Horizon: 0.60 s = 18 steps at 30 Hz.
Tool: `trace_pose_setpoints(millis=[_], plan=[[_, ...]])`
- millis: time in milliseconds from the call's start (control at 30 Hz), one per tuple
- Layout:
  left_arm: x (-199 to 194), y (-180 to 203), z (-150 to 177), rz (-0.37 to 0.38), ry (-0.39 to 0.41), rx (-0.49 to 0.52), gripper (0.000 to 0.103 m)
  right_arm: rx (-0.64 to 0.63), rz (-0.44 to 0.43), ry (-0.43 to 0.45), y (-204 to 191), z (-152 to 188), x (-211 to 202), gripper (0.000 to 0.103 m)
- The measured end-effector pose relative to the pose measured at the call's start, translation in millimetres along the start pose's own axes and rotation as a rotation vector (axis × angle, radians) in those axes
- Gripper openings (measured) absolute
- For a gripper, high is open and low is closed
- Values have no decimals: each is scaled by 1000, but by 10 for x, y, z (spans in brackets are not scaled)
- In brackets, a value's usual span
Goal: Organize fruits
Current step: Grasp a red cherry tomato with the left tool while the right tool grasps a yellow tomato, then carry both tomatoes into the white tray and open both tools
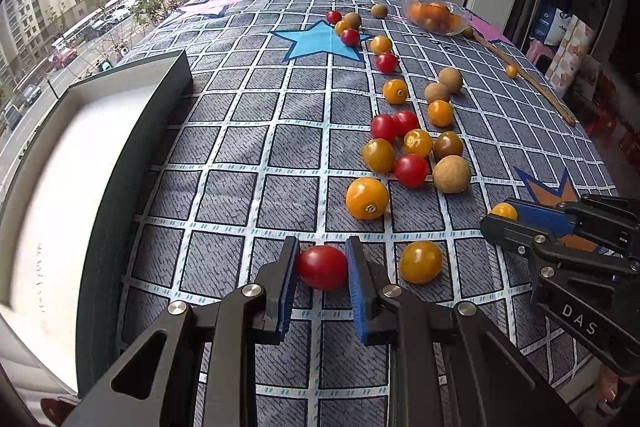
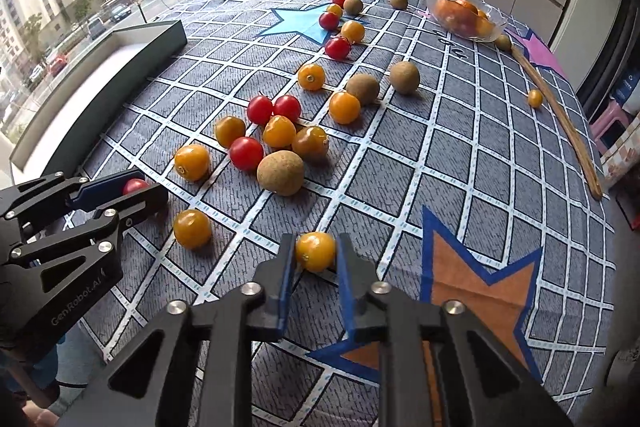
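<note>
My left gripper (image 1: 322, 259) is shut on a red cherry tomato (image 1: 322, 267) low over the checked cloth; it also shows in the right wrist view (image 2: 134, 189). My right gripper (image 2: 315, 251) is shut on a yellow cherry tomato (image 2: 315, 251); it shows in the left wrist view (image 1: 500, 217) at the right. Several red and yellow tomatoes and brown longans lie scattered ahead, with a cluster (image 1: 412, 151) in the middle. A yellow tomato (image 1: 421, 262) lies just right of my left gripper.
A dark green box with a white inside (image 1: 132, 131) stands at the left. A glass bowl of orange fruit (image 1: 434, 15) stands at the far right. A wooden stick (image 1: 532, 79) lies along the right edge. A window is behind the table.
</note>
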<state>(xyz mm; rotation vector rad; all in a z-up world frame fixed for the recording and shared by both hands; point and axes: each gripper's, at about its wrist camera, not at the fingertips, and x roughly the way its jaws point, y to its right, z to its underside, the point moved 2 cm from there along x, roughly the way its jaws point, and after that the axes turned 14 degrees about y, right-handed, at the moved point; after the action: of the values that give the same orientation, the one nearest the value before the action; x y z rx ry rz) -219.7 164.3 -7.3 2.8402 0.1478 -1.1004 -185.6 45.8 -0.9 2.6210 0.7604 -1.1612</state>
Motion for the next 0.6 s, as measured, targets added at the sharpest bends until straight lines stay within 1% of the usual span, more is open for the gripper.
trace_pose_setpoints(millis=[100,200,400,600], plan=[[-20,-29,7,17,-2,-22,25,70,-51,-12,66,2,-14,21],[-55,-73,11,18,2,-37,25,117,-70,-18,119,3,-50,21],[-190,-169,-58,20,30,-54,25,138,-93,-23,81,-70,-110,21],[-368,-363,-165,-2,72,-71,25,127,-143,-22,-127,-236,-140,21]])
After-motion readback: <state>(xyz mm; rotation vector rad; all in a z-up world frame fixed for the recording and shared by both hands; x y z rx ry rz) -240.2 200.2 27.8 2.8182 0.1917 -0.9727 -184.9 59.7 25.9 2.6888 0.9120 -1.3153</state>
